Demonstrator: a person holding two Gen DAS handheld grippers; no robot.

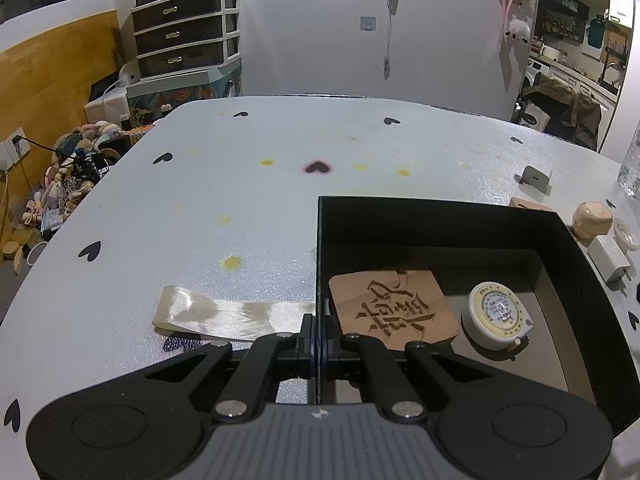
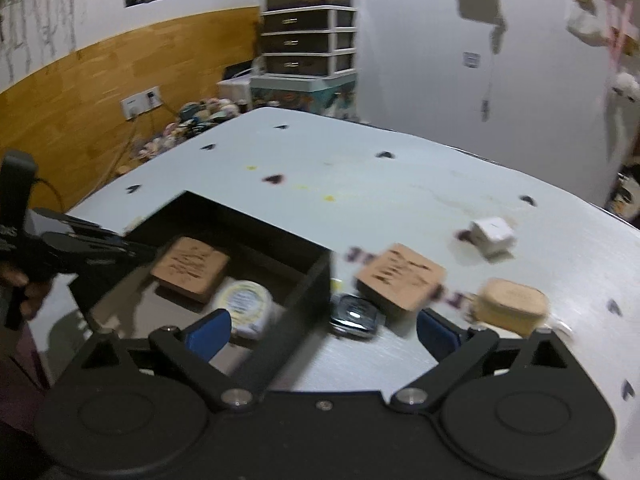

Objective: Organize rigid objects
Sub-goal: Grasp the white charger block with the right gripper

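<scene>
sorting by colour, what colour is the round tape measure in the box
White case with a pale yellow face, clearest in the left wrist view.

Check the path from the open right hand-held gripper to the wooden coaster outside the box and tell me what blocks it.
Little does. The right hand-held gripper is open, and the coaster lies just ahead on the table. A small dark shiny object sits beside it near the box wall.

A drawer unit [image 1: 182, 34] stands by the wall, toys [image 1: 76, 168] heaped below, wood panelling [image 2: 80, 100] beside.

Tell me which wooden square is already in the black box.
The engraved wooden square beside the round tape measure inside the box; the other square lies outside on the table.
</scene>
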